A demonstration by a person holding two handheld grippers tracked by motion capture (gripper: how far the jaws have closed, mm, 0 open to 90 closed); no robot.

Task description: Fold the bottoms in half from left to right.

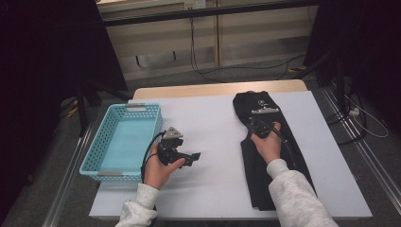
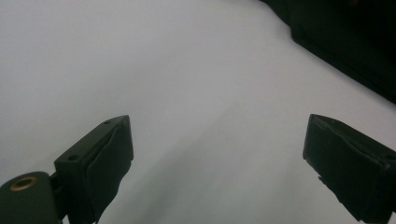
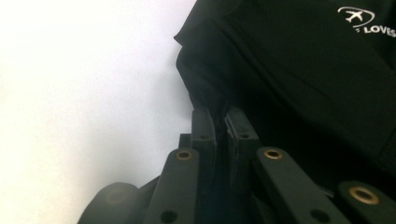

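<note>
A black garment [image 1: 253, 177] lies folded lengthwise on the right half of the white table cover [image 1: 213, 123]. It bears a small white aeroplane print [image 3: 356, 16]. My right gripper [image 1: 257, 124] rests on the garment's upper left part. In the right gripper view its jaws [image 3: 220, 119] stand almost together, pinching the cloth's [image 3: 303, 70] left edge. My left gripper [image 1: 194, 157] hovers over the bare cover to the right of the basket, its jaws [image 2: 217, 144] wide apart with nothing between them. A corner of the garment [image 2: 355, 42] shows beyond it.
A light blue plastic basket [image 1: 137, 107] stands at the table's left edge, nothing visible inside. Bare white cover lies between the basket and the garment. Cables trail on the floor behind and to the right of the table.
</note>
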